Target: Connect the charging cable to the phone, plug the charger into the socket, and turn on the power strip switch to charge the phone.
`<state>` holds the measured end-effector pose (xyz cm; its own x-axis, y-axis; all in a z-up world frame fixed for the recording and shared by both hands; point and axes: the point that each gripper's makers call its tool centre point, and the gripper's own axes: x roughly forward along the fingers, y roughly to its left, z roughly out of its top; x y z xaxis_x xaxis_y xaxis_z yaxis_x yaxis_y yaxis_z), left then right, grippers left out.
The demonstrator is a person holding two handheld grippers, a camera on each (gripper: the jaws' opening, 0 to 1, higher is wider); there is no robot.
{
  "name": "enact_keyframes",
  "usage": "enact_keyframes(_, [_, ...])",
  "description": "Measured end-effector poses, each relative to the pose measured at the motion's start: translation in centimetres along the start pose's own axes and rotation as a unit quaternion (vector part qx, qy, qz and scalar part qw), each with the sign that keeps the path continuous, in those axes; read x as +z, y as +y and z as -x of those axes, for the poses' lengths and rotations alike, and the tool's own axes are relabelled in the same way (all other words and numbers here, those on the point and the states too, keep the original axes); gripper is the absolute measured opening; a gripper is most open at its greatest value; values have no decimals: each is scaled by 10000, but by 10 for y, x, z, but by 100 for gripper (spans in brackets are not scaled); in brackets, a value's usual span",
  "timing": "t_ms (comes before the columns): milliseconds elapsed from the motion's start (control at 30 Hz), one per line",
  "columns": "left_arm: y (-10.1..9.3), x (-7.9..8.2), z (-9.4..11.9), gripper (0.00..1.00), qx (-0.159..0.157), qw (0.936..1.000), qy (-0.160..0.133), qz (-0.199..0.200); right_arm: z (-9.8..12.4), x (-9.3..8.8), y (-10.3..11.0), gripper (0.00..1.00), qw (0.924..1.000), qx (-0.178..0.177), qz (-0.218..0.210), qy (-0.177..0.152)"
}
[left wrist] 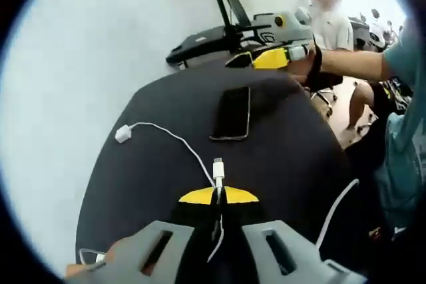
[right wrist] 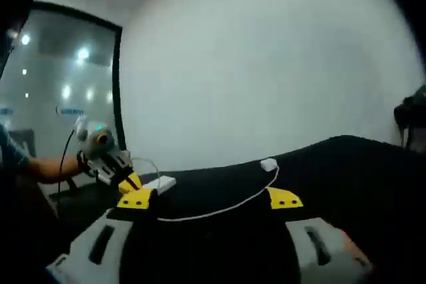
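In the left gripper view, the left gripper [left wrist: 218, 197] has its yellow-tipped jaws closed on the white charging cable [left wrist: 174, 139], pinching it just behind the connector [left wrist: 217, 168]. The connector stands out past the jaw tips with its metal end pointing away from the camera, toward the phone [left wrist: 232, 113]. The phone lies flat and face up on the black table [left wrist: 286, 157], well beyond the connector and not touching it. Its long axis runs away from the camera, leaning slightly to the right at the far end, so its near short edge faces the connector.

From the connector the cable curves off to the left across the table and ends at the white charger [left wrist: 122, 134], which lies loose near the table's left edge. A slack run of cable also hangs down between the jaws toward the camera. Beyond the phone, the right gripper [left wrist: 270, 58] hovers at the table's far edge, held by a person's hand [left wrist: 303, 66].

In the right gripper view, the right gripper [right wrist: 210, 199] has its jaws spread wide apart with nothing between them. The charger [right wrist: 268, 164] sits on the table ahead and the cable sweeps down and left from it. At the left, the left gripper [right wrist: 130, 183] is close to a white bar, perhaps the power strip [right wrist: 157, 185], though the picture is too soft to be sure.
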<state>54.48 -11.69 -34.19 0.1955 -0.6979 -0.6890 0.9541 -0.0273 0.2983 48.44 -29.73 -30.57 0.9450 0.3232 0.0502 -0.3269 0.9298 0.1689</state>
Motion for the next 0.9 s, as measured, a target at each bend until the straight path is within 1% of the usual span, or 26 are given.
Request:
enact_keyframes(33, [-2,0,-4,1,-83,9999,32,-46,3,-6,-1,83,9999,109,55,109])
enact_keyframes(67, [-5,0,-11,1,-165,9998,80,-110,3,-16,-1,88,9994,158,128,276])
enact_keyframes(100, [-6,1,-15,1,-184,9997,98,-132,5,-23,-3,92,9988,183,198,402])
enact_keyframes(167, [-7,3,-25,1,-278,9992,165,-241,9,-38,-12,93,9969,202,356,679])
enact_keyframes(200, [-5,2,-29,1,-287,9989,218,-294,9,-42,-14,93,9968,174,353,698])
enact_keyframes(233, [-6,4,-34,1,-332,9984,259,-374,11,-45,-24,93,9963,187,375,744])
enact_keyframes(267, [-7,5,-37,1,-342,9982,276,-407,11,-47,-27,93,9961,195,374,774])
enact_keyframes(333, [-8,8,-43,1,-376,9979,285,-439,10,-49,-35,93,9968,111,237,755])
enact_keyframes(367, [-12,10,-48,1,-418,9977,292,-437,8,-47,-36,93,9978,91,13,652])
enact_keyframes(400, [-12,11,-52,1,-424,9977,317,-431,7,-46,-37,93,9981,71,-73,613])
enact_keyframes(433, [-9,9,-57,1,-418,9971,428,-471,5,-43,-42,93,9982,8,-316,509])
enact_keyframes(467, [-9,8,-61,1,-413,9969,467,-488,4,-41,-42,93,9982,-23,-395,441])
enact_keyframes(500, [-7,7,-64,1,-419,9968,509,-456,3,-40,-43,93,9984,-40,-375,411])
enact_keyframes(533, [-8,6,-68,1,-486,9964,581,-373,1,-39,-43,93,9985,-54,-376,397])
enact_keyframes(567, [-11,7,-72,1,-599,9963,564,-255,-1,-39,-42,93,9984,-46,-394,394])
enact_keyframes(633, [-11,8,-76,1,-625,9961,569,-272,-5,-42,-38,93,9979,47,-470,448])
enact_keyframes(700, [-10,8,-83,1,-662,9955,612,-284,-7,-49,-37,93,9968,55,-572,559])
enact_keyframes(733, [-8,8,-85,1,-709,9952,610,-274,-6,-52,-35,93,9969,48,-477,621])
enact_keyframes(767, [-8,9,-87,1,-781,9950,572,-264,-5,-51,-37,93,9976,-9,-367,588])
enact_keyframes(900, [-11,13,-97,1,-930,9944,454,-209,-2,-47,-41,93,9979,-59,-445,461])
